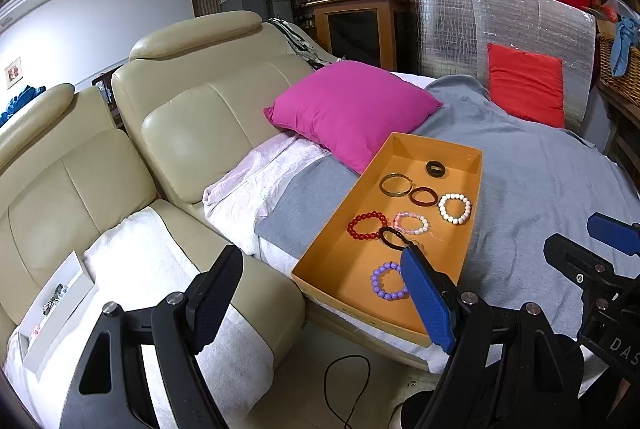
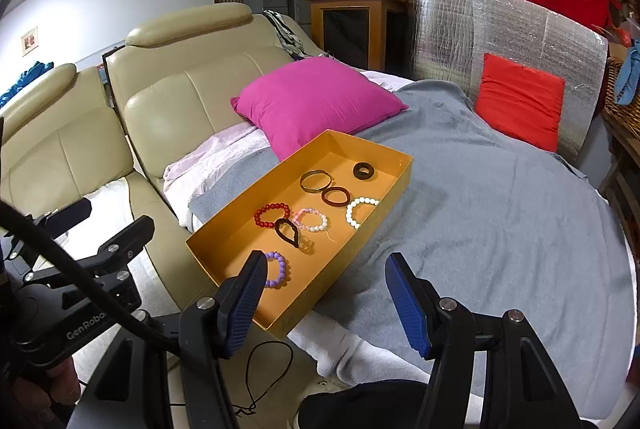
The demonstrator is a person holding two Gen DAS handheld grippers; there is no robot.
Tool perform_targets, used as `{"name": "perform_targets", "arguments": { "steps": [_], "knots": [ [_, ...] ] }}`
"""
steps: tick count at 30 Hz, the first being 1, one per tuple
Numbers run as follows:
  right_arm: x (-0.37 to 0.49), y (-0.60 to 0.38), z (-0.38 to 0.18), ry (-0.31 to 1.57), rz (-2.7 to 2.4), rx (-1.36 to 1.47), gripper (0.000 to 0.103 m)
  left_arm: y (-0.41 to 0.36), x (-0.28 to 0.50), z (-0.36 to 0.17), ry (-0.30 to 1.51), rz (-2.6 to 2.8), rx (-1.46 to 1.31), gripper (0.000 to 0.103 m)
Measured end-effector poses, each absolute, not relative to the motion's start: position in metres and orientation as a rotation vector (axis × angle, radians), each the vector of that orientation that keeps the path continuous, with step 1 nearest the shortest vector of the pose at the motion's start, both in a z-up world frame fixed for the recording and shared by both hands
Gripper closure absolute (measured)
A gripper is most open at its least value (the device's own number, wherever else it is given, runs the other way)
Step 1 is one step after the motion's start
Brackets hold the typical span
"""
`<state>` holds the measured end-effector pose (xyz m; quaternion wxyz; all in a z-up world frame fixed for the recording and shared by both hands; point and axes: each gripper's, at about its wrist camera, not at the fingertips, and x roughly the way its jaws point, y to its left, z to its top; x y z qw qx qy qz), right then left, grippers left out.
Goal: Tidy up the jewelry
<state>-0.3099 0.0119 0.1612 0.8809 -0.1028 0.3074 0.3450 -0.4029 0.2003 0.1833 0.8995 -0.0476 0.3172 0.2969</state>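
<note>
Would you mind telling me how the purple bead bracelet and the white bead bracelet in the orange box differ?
The purple bead bracelet lies at the near end of the orange box, closest to the grippers; the white bead bracelet lies farther back, beside the right wall. The purple bracelet sits alone, while the white one has a dark brown ring and a pink bracelet close by. Both are round-bead loops lying flat on the box floor.

The orange tray (image 2: 394, 185) lay open from above, its low walls the only barrier. The magenta pillow (image 2: 316, 101) crowded its far corner; grey blanket (image 2: 500, 213) rightward lay bare.
</note>
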Motion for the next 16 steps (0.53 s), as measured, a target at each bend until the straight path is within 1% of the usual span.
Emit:
{"name": "perform_targets", "arguments": {
  "steps": [10,13,16],
  "knots": [
    [-0.301,0.016,0.162,0.634,0.735,-0.223,0.038,0.198,-0.393,0.182,0.663,0.616,-0.084,0.021],
    [-0.278,0.0,0.166,0.636,0.726,-0.168,0.038,0.177,-0.368,0.189,0.647,0.55,-0.044,0.021],
    [-0.236,-0.038,0.167,0.621,0.624,-0.101,0.037,0.138,-0.316,0.191,0.688,0.371,-0.01,0.021]
  ]
}}
